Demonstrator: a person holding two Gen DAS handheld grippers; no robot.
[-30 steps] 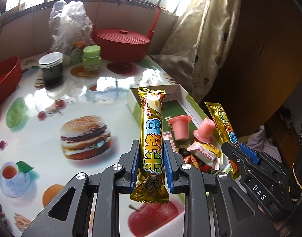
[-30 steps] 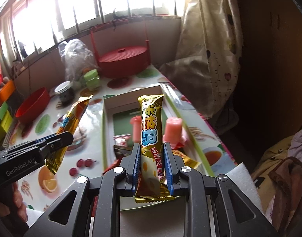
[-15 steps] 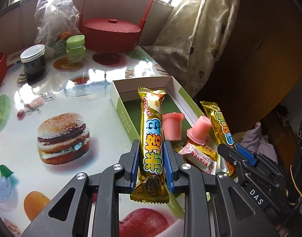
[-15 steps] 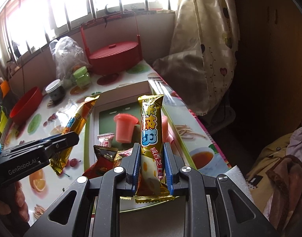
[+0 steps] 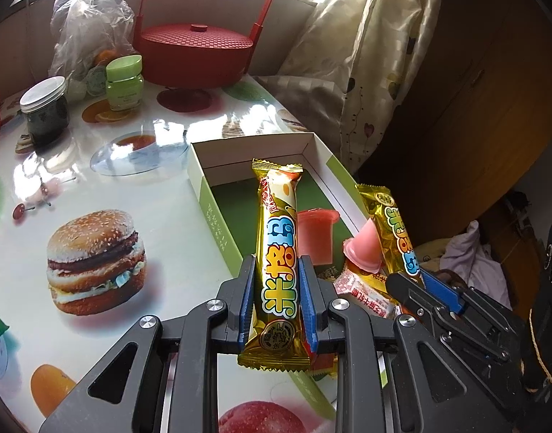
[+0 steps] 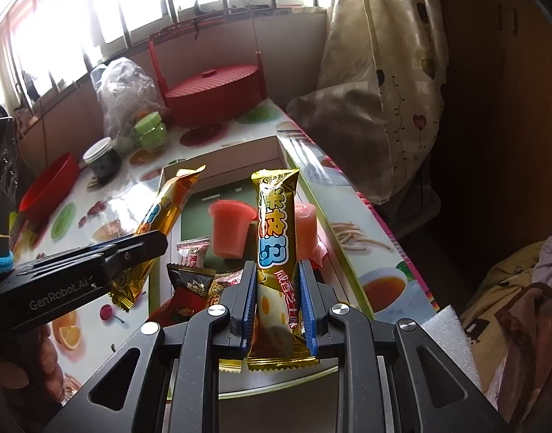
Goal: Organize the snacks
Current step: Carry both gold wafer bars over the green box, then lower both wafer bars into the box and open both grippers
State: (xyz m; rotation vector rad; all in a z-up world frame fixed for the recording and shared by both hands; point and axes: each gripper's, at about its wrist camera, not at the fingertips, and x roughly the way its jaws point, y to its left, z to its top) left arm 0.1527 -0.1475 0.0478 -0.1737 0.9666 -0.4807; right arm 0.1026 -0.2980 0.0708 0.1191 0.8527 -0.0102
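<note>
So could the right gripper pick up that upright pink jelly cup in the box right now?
Probably not yet: the right gripper is shut on a gold snack bar, so its fingers are full, though the jelly cup stands uncovered.

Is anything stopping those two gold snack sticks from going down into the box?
Partly. Two pink jelly cups and some small wrapped candies crowd the box's near end under both sticks; its far end lies bare.

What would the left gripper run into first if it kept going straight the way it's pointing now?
Probably the upright pink jelly cup inside the open box, just beyond the left gripper and its gold snack bar; depth is hard to judge.
</note>
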